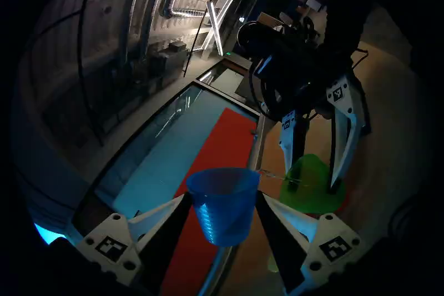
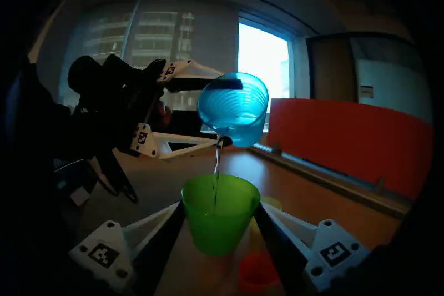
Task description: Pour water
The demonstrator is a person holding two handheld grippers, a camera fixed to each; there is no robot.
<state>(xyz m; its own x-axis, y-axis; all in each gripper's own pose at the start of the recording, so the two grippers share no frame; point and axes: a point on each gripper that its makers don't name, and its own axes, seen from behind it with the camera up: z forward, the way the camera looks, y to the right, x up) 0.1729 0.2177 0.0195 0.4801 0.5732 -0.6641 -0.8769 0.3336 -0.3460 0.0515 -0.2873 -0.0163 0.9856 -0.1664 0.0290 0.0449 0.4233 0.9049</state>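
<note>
Green cup sits closest in the right gripper view. The right gripper has its jaws pinching the cup's upper wall, one finger on each side, so it stands upright with its mouth open to the stream. I can't tell whether its base rests on the surface or hangs just above. The tinted wall makes the water level hard to read.

Left gripper: jaws pressed on the sides of the blue cup. From the right gripper view that cup is tipped well over, lip down, above the green one and clear of it. A thin stream of water falls from the lip into the green mouth. My reading of the gap is that it keeps the rims from knocking and leaves the stream in sight of the camera.

Outward:
- A small orange cup stands just beside the green cup, at the lower edge.
- Something yellow peeks out behind the right-hand finger; can't make out what.
- A red panel runs along the far side of the surface, with a bright window beyond.

Judgement: the pour is underway, and water is pooled at the blue cup's low side. The stream is thin and hugs the lip, so it could dribble down the outside. I'd keep the green mouth centred under it and tilt slowly.
</note>
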